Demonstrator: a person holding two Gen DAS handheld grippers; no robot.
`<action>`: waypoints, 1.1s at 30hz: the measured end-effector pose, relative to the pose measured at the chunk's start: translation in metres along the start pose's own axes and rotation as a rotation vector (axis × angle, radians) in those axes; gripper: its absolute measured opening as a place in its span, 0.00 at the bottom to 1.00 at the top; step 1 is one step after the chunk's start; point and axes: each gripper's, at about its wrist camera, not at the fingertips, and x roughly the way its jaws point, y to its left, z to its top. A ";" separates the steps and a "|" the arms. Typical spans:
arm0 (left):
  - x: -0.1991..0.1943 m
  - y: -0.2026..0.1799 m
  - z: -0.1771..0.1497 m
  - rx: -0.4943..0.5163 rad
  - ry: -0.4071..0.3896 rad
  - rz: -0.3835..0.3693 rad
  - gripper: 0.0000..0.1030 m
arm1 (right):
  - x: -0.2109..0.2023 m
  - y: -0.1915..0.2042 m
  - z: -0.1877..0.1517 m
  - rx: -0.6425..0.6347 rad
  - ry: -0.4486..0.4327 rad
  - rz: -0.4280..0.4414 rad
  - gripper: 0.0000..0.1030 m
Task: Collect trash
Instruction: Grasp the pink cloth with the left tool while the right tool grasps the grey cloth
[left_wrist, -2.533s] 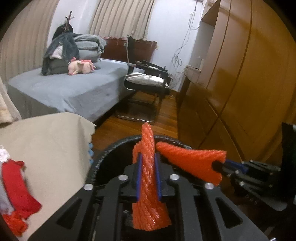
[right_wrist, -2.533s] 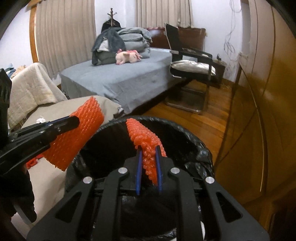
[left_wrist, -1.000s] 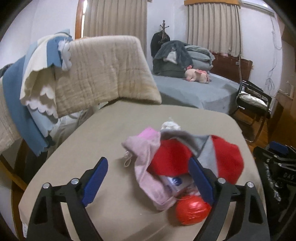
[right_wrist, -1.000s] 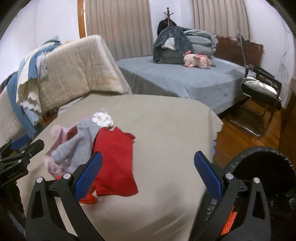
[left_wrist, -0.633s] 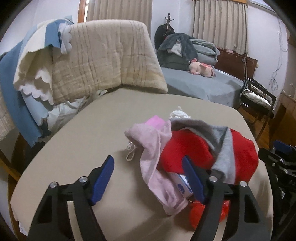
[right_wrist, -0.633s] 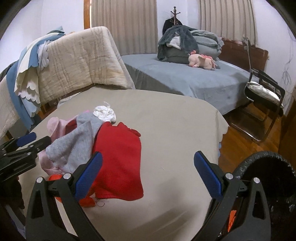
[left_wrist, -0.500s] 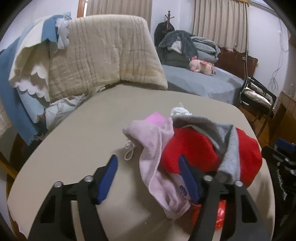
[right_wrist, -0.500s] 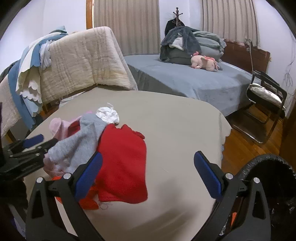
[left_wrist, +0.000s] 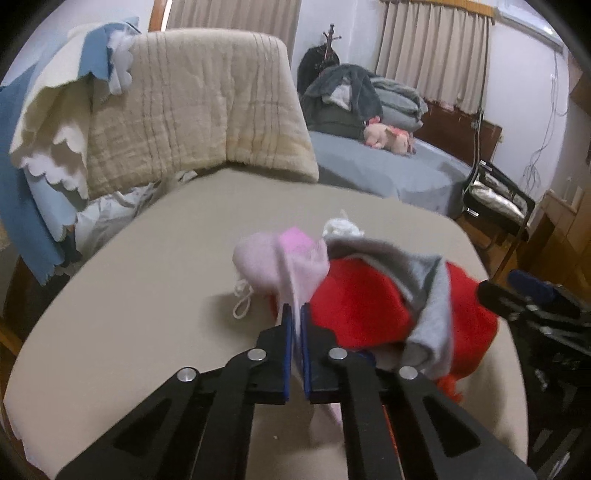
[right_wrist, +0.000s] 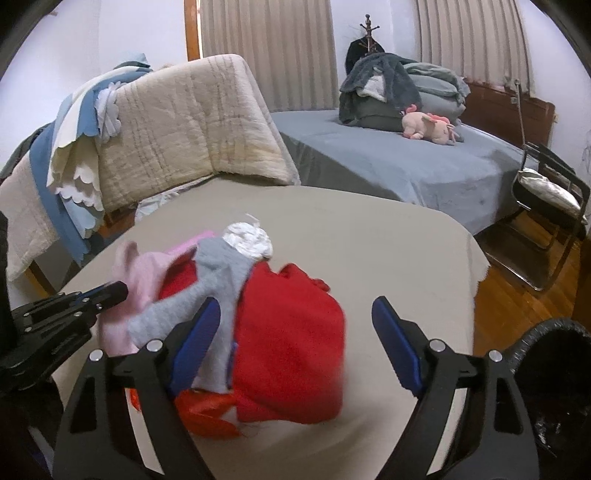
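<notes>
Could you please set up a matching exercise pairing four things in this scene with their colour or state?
Things:
1. left tongs
2. right tongs
3. plush toy
4. crumpled tissue

States:
A. lying on the grey bed
B. white, at the far edge of the cloth pile
C. shut on the pink cloth
D. open over the red cloth

Pairs: 1-C, 2-D, 3-A, 4-B

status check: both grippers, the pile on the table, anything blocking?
Left gripper shut on pink cloth, jaws just closed. Right gripper open over red cloth, closing, nothing pinched. Grey cloth drapes across both; orange trash buried underneath.
</notes>
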 end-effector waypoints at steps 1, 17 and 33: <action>-0.005 0.000 0.002 0.003 -0.012 0.000 0.04 | 0.001 0.002 0.002 -0.001 -0.002 0.007 0.79; 0.001 0.018 -0.003 -0.026 0.010 0.068 0.54 | 0.016 0.023 0.011 -0.018 0.013 0.038 0.76; 0.043 0.042 -0.014 -0.083 0.137 0.058 0.10 | 0.029 0.036 0.013 -0.042 0.029 0.064 0.73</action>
